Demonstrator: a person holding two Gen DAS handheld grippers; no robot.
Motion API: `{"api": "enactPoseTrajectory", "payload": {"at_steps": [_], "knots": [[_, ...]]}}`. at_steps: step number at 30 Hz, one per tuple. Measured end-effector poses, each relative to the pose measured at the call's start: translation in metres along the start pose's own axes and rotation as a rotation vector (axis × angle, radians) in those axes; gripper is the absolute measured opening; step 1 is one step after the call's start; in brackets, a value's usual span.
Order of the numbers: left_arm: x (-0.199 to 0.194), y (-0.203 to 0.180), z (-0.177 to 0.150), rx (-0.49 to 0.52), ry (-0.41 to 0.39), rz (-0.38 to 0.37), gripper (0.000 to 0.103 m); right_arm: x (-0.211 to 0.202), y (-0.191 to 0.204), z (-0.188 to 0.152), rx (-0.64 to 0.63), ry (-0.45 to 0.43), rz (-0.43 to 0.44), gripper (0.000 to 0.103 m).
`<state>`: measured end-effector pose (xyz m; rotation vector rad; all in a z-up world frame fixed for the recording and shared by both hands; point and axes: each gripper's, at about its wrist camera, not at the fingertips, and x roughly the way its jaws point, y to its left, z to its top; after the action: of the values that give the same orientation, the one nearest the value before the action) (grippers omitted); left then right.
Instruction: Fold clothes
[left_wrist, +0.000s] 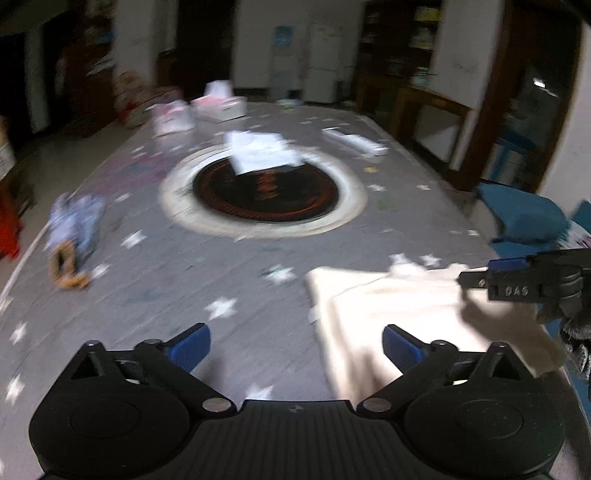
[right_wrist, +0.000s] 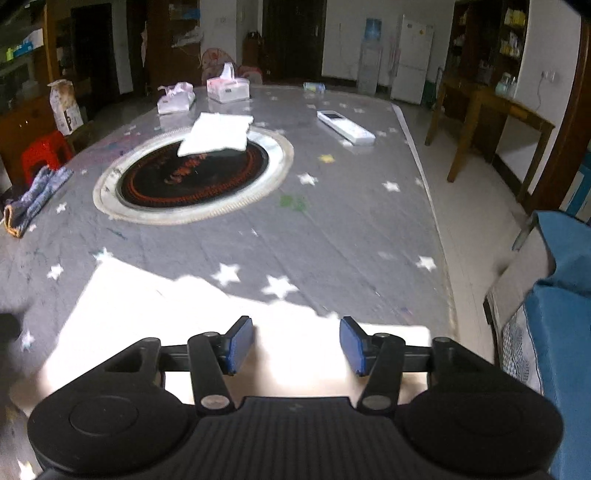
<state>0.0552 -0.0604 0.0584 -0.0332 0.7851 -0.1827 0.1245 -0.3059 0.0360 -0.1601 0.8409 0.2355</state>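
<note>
Both hand-held grippers hang over the near end of the desk, and we take the cream garment as our landmark. Our left hand-held gripper has its blue pads spread wide with nothing between them; its right pad sits over the garment's left edge while the other is over bare star-printed cover. Our right hand-held gripper is also parted, holding nothing, directly above the garment's near right part. From the left wrist view we see that right hand-held gripper reaching in over the garment's far right corner, a gloved hand behind it. The garment lies flat on the desk's near edge, brightly lit. Beyond it sits a round dark inset with a folded white cloth on its far rim. Far left of the garment lies a crumpled blue cloth. Beyond and right of it rests a white remote. Tissue packs stand at the far end
</note>
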Motion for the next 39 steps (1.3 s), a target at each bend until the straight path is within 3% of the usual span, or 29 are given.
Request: {"api": "enactPoseTrajectory", "payload": {"at_steps": [5,8,10,14,19,25,29,31,34,39], "knots": [[0.036,-0.026,0.013,0.129,0.013,-0.068,0.079,0.004,-0.021,-0.015,0.013,0.035,0.049,0.049],[0.057,-0.036,0.016,0.181,0.044,-0.073,0.065,0.003,-0.022,-0.017,-0.005,0.02,0.062,0.026],[0.068,-0.039,0.017,0.198,0.074,-0.092,0.031,0.0,-0.018,-0.015,-0.033,0.007,0.051,0.01],[0.065,-0.039,0.015,0.199,0.059,-0.115,0.014,-0.013,-0.013,-0.009,-0.059,-0.044,0.037,0.005],[0.034,-0.021,0.031,0.096,-0.009,-0.161,0.011,-0.061,-0.005,0.006,-0.053,-0.2,0.045,0.005],[-0.06,-0.001,0.061,0.047,-0.254,-0.168,0.011,-0.16,0.019,0.033,-0.052,-0.512,0.091,0.005],[-0.132,0.011,0.062,0.066,-0.402,-0.171,0.011,-0.217,0.038,0.031,-0.093,-0.657,0.147,0.005],[-0.157,0.015,0.055,0.082,-0.437,-0.173,0.01,-0.237,0.045,0.023,-0.106,-0.693,0.168,0.005],[-0.157,0.015,0.039,0.088,-0.397,-0.175,0.01,-0.25,0.05,0.007,-0.106,-0.679,0.205,0.005],[-0.147,0.012,0.012,0.085,-0.307,-0.174,0.012,-0.242,0.062,-0.022,-0.13,-0.563,0.205,0.006]]}}
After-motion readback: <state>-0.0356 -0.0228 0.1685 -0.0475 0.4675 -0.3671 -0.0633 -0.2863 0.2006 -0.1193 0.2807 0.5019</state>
